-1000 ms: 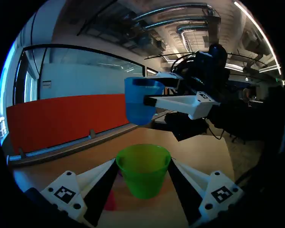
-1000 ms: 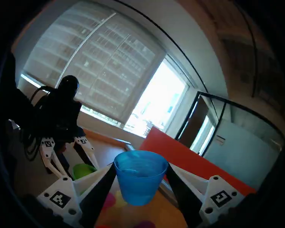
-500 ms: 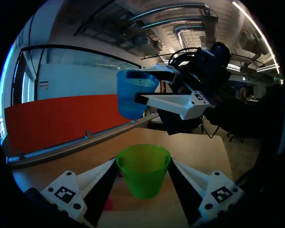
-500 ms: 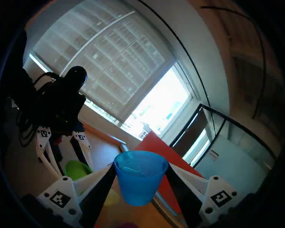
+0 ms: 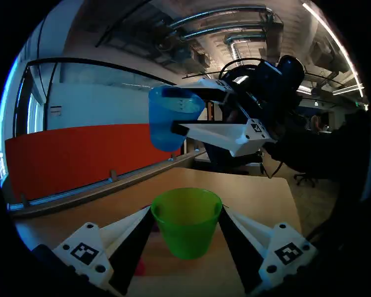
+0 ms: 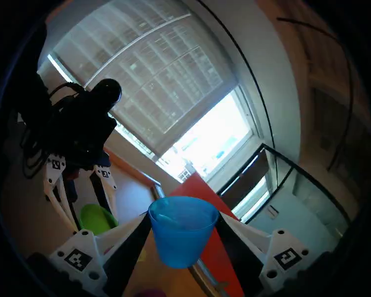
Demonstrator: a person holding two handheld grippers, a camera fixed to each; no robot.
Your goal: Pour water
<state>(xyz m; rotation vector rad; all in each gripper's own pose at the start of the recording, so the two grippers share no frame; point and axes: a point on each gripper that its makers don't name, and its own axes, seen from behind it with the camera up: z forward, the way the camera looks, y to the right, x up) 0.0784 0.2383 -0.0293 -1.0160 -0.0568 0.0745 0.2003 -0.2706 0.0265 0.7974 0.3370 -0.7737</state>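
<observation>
Blue cup (image 5: 173, 119) rose, tilting, above green cup (image 5: 186, 227); clear air between, table (image 5: 264, 195) edge right.
Grips: right gripper (image 6: 183, 218) clamped on blue cup, left gripper (image 5: 186, 214) on green cup.

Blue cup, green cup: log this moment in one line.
right claw: shut on blue cup, held high | left claw: shut on green cup, upright | pour: no stream seen

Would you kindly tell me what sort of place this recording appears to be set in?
Most likely an open-plan office or lab: exposed ceiling ducts and strip lights overhead, a glass partition above an orange panel, and a large window with blinds.
</observation>
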